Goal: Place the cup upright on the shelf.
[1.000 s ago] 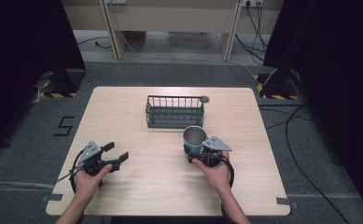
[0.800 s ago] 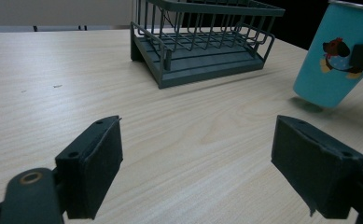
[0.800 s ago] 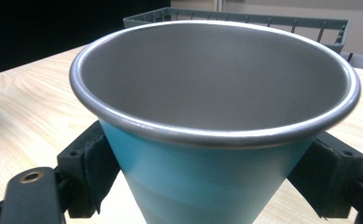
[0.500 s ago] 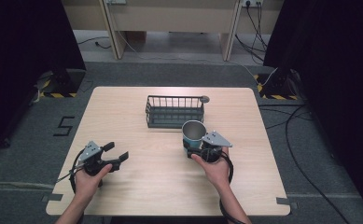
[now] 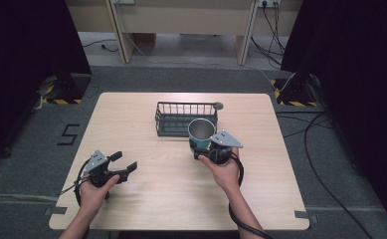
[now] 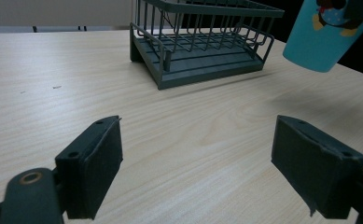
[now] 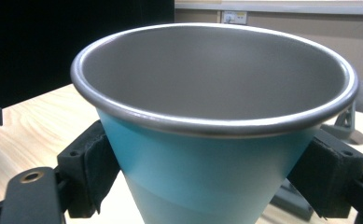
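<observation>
From the high view, the right gripper (image 5: pixel 202 151) has a blue cup (image 5: pixel 201 134) clamped, held just in front of the wire basket (image 5: pixel 181 119) mid-table (image 5: pixel 131 114). The left gripper (image 5: pixel 123 165) sits near the front left, jaws spread wide, nothing in them.

Left gripper view: both pads apart over bare wood, basket (image 6: pixel 202 51) ahead, cup (image 6: pixel 324 37) hanging top right.

Right gripper view: jaws pinch the cup (image 7: pixel 207 154) on both sides, steel inside showing.

High view looks forward and down over the whole table (image 5: pixel 146 114); each gripper view looks low along its jaws; the basket (image 6: pixel 202 46) and cup (image 7: pixel 216 135) recur across views
</observation>
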Demonstrator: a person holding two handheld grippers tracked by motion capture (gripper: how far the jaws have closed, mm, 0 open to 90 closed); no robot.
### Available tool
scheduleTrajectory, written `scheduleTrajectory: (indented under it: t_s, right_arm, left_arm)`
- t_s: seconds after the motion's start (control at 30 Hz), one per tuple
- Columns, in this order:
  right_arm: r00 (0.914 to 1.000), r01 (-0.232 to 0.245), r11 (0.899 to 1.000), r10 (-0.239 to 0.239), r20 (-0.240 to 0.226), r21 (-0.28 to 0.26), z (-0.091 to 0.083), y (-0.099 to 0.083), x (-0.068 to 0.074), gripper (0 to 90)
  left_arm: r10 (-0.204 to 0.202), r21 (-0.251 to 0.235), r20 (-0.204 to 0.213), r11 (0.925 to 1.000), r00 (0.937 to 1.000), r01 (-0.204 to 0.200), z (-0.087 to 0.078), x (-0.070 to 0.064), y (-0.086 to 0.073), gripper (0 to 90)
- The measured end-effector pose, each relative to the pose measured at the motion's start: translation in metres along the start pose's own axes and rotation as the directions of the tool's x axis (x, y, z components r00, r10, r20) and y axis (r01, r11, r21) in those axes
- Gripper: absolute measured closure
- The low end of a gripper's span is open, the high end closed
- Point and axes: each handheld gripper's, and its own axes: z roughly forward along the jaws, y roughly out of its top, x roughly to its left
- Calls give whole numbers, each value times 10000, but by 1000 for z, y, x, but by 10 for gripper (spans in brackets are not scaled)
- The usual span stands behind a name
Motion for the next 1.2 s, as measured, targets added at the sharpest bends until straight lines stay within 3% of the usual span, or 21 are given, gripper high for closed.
scheduleTrajectory:
  t_s: [0.7,1.2]
  right_arm:
    - [10000,0,9993,3,65,-375,44,55,-17,178]
    - [9995,-276,9993,280,132,-244,77,71,-25,178]
  left_arm:
    - [63,-5,9,10000,10000,-63,0,0,1,158]
    - [-10,-22,23,10000,10000,10,1,0,0,158]
